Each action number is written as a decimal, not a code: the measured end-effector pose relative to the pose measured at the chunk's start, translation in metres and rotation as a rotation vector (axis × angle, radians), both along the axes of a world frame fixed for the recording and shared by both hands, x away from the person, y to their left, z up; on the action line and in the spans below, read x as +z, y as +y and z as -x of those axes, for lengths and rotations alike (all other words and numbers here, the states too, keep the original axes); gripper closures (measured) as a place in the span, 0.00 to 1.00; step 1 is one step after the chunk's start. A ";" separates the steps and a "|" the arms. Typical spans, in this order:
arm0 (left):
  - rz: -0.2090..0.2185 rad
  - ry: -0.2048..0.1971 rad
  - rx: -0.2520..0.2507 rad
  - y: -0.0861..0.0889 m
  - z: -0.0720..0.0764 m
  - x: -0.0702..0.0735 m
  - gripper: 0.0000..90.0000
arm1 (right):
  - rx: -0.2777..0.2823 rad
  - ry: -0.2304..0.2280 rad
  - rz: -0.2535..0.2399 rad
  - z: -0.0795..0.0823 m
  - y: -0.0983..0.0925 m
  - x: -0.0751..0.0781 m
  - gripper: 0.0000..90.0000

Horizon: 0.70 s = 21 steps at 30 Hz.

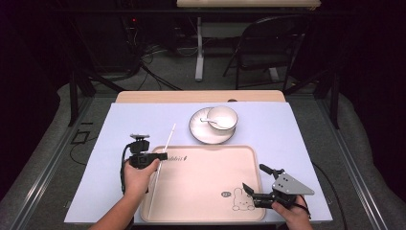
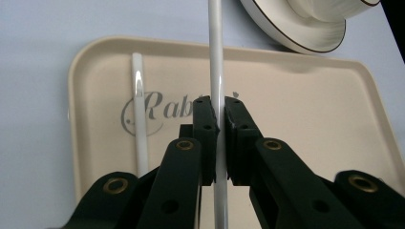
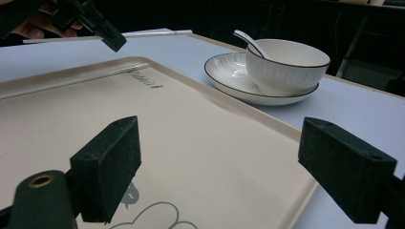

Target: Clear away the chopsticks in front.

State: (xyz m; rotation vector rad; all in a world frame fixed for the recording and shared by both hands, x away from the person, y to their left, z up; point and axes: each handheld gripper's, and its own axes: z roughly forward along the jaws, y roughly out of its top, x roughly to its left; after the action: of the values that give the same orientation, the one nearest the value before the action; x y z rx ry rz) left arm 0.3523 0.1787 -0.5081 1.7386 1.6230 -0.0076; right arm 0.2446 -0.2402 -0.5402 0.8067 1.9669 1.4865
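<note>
Two white chopsticks: one (image 2: 217,62) clamped in the left tongs (image 2: 217,107), one (image 2: 138,105) lying in the beige tray (image 2: 305,119) (printed "Rabbit"). One bowl (image 1: 222,118), one spoon (image 1: 210,121), one plate (image 1: 201,132); the right tongs (image 3: 219,162) gape, gripping nothing.

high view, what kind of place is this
Probably a lab or studio set up for recording: a table under a pale sheet in a dark room, cables on the floor, a folding chair behind.

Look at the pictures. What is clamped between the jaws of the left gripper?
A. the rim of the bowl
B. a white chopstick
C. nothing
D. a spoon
B: in the left gripper view, the left gripper is shut on a white chopstick, above the tray where a second chopstick lies.
</note>
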 end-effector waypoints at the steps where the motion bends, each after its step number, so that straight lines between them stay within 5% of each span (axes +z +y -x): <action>1: 0.000 -0.001 0.001 0.000 0.003 -0.001 0.95 | 0.000 0.000 0.001 0.000 0.000 0.000 0.16; 8: -0.018 -0.010 0.004 0.007 0.017 -0.001 0.94 | -0.002 0.002 -0.001 0.000 0.000 0.000 0.16; 21: -0.029 0.038 0.037 0.025 0.040 -0.016 0.94 | -0.002 0.000 0.002 0.000 0.000 0.000 0.16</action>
State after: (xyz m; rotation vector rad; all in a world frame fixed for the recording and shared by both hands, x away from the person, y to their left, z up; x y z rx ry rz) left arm 0.3120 0.2040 -0.5239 1.7395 1.6909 0.0009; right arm 0.2445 -0.2400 -0.5403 0.8081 1.9670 1.4831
